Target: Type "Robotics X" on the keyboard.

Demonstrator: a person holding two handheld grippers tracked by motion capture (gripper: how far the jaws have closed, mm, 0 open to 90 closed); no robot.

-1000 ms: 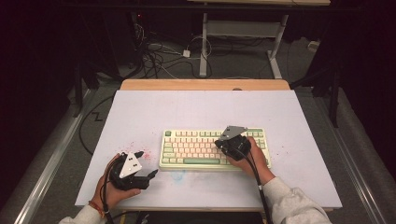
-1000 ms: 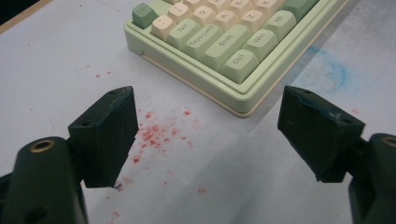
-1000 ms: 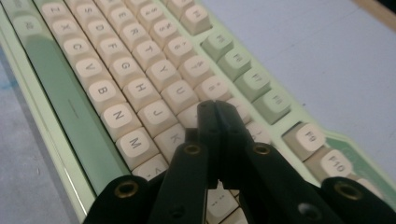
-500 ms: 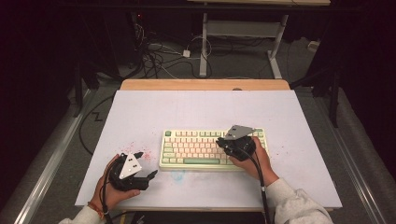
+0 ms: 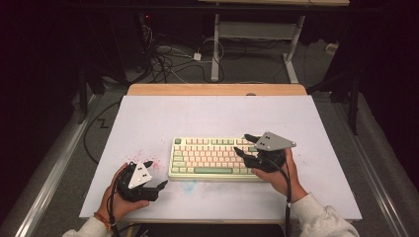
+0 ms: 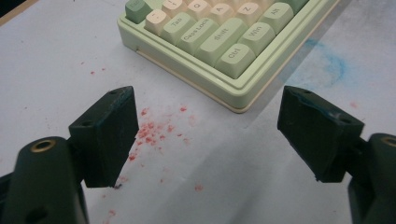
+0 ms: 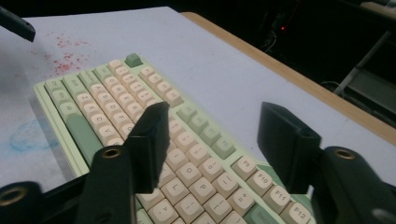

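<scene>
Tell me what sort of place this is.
Probably a lab or recording workspace: a white-topped table holding one keyboard, tangled cables on the floor behind, and a metal desk frame in a dark room.

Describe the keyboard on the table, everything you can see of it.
The keyboard is a compact mechanical one with a pale green plastic case, cream letter keys and green modifier keys, including a long green space bar. It lies flat on the white table, its long side parallel to the near edge. The right gripper hovers over its right end with jaws apart, nothing between them. The left gripper rests off its left corner, apart from it.
</scene>
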